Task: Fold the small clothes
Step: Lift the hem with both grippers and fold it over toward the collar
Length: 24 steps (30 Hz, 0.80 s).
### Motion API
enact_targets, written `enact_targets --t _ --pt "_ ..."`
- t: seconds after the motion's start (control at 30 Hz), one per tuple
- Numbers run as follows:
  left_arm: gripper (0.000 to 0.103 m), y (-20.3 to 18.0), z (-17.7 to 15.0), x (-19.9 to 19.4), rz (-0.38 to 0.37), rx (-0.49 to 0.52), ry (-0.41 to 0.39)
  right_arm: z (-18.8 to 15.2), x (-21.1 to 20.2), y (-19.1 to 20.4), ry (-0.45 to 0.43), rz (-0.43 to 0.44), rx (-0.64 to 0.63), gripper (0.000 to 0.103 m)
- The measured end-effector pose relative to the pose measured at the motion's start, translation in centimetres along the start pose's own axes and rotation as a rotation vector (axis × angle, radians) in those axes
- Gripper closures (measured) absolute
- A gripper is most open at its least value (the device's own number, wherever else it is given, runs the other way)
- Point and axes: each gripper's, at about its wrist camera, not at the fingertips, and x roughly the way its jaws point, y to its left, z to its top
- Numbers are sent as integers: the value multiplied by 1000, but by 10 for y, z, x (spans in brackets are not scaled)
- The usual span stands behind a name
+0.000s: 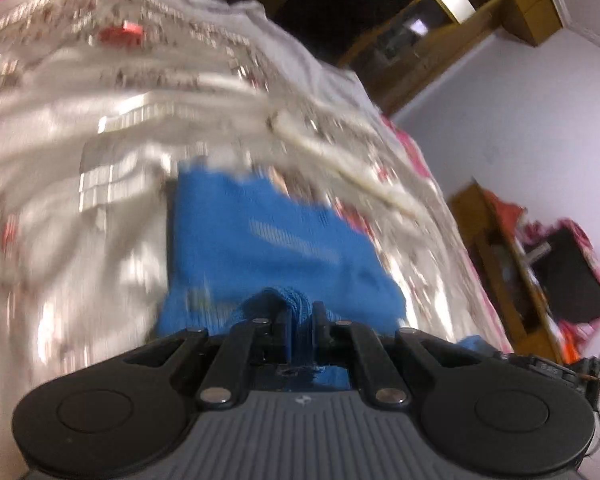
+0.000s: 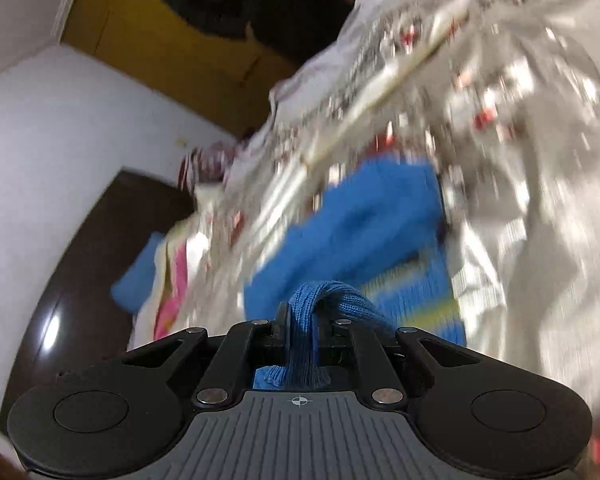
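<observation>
Blue knit garment [image 1: 268, 240] over patterned bedspread [image 1: 80, 140]

No legible text, label, brand or number in either wrist view. Print on the bedspread [image 1: 100, 128] is smeared by motion blur; unreadable. Only sign: a small crosshair mark on the grey ribbed housing [image 2: 300, 432] in the right wrist view, at its top edge. Left wrist view: a faint pale mark there, unclear.
</observation>
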Motion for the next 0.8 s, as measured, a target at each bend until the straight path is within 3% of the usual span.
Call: enact_targets --t 0.1,0.17,0.3,0.37,0.43,0.47,0.63,0.67,0.8 --pt "89 11 37 31 77 -5 -51 43 41 -5 -58 -41 1 93" --pt "89 24 52 54 136 -35 -75 64 77 -14 -88 -113 16 93" --pt "87 52 56 95 268 -123 -54 75 129 -25 -92 -290 -2 88" --pt "85 57 48 91 242 -142 -80 65 127 -27 -100 -277 -17 88" --pt "76 58 45 79 223 -134 -112 56 120 -24 -113 -291 -85 80" --pt "73 55 46 74 236 -124 -124 54 116 -23 -120 -315 -129 74" --pt "70 42 34 49 291 -42 -158 44 111 -18 -91 -394 -272 74" --pt "65 38 28 46 282 -20 -157 39 109 -18 -84 -396 -285 74" --pt "56 31 -3 60 329 63 -76 19 100 -24 -42 -416 -304 56"
